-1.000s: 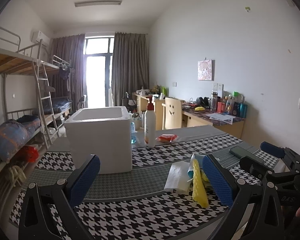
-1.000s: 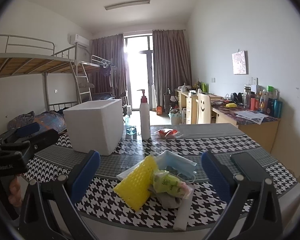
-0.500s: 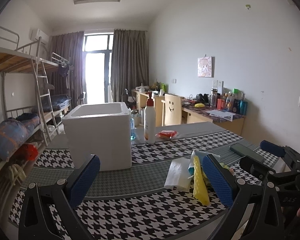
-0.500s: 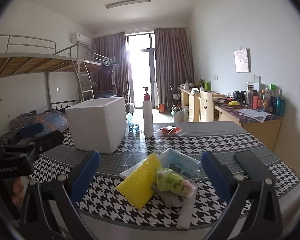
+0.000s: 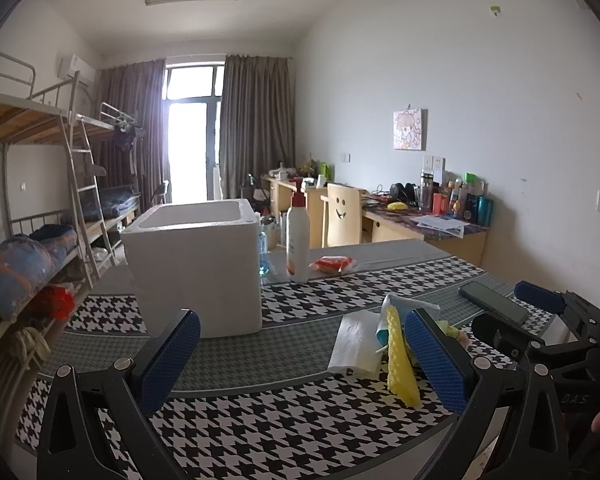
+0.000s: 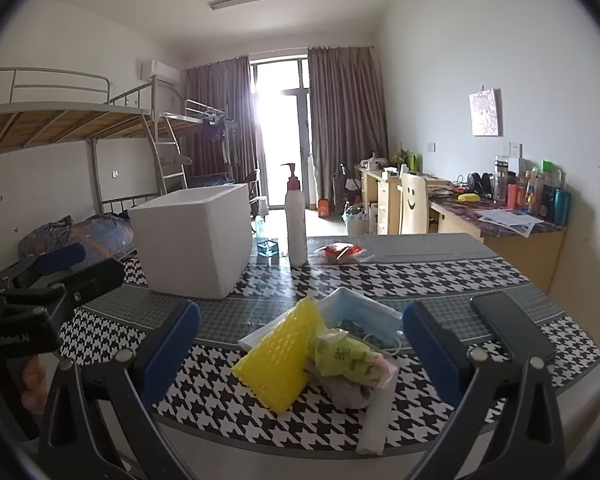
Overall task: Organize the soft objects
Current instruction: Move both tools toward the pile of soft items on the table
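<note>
Not much has shifted over the last second: both views have crept a touch closer to the pile, and nothing on the worktop [image 6: 440, 276] has been picked up. Left tongs [image 5: 300, 356] are spread wide apart with nothing between the blue pads, hovering over the houndstooth cloth in front of the white foam box [image 5: 196, 268]. Right tongs [image 6: 300, 352] are just as wide open and empty, pointed straight at the heap of soft stuff.

That heap sits near the front edge of the worktop, to the right of the box: a yellow foam net sleeve [image 6: 280, 356] leaning on a white tissue [image 6: 374, 420], a blue face mask [image 6: 360, 312] behind it, and a green floral cloth bundle [image 6: 348, 356] on top of something grey. From the left wrist view the same sleeve [image 5: 398, 352] shows edge-on beside the tissue [image 5: 356, 344].

Further back there's a pump bottle [image 6: 295, 220] just right of the box, a red packet [image 6: 340, 250] near it, and a dark phone [image 6: 512, 326] lying flat on the right side of the worktop.
</note>
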`<state>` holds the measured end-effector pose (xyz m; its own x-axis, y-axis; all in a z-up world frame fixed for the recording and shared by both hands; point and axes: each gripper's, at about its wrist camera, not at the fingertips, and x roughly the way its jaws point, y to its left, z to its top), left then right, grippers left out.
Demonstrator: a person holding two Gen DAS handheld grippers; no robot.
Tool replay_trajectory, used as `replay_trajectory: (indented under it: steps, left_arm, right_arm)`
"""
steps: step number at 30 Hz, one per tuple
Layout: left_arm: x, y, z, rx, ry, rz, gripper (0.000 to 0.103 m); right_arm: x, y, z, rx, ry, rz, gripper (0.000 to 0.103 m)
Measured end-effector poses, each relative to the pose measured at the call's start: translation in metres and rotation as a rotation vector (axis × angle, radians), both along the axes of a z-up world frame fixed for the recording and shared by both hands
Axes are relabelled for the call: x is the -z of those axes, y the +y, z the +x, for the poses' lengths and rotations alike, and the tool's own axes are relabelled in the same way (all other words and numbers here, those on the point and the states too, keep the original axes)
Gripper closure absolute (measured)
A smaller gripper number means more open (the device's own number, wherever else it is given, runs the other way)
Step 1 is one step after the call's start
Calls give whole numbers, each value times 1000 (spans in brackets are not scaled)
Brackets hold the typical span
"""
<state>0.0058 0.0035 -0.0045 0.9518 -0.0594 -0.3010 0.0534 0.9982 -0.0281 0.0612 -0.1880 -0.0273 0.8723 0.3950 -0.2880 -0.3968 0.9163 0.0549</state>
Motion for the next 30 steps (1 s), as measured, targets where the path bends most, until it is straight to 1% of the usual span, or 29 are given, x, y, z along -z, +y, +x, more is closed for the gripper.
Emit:
replay_trajectory:
  steps: [8,10,13,19,23,26,30]
  left_arm:
    - [3,1,2,20,7,-7,1]
    - [4,1,3,23,9,-5,1]
    - [6,-1,6,29,16,-4,1]
    - [11,-7,14,56,42,5,1]
    - [15,-12,20,75,60,14,1]
    - [19,-17,25,85,73,19,1]
    - [26,-26,34,121,103,28,1]
  right_arm:
    - [1,4,1,-5,6,-11,1]
    - [2,5,2,11,10,-23,1]
    - [2,2,2,40,-7,-22,1]
    - [8,-5,8,59,22,-33,1]
    - [11,-13,13,32,48,3,1]
    - [15,-17,17,47,57,9,1]
    - [24,-21,27,82,113,-10,1]
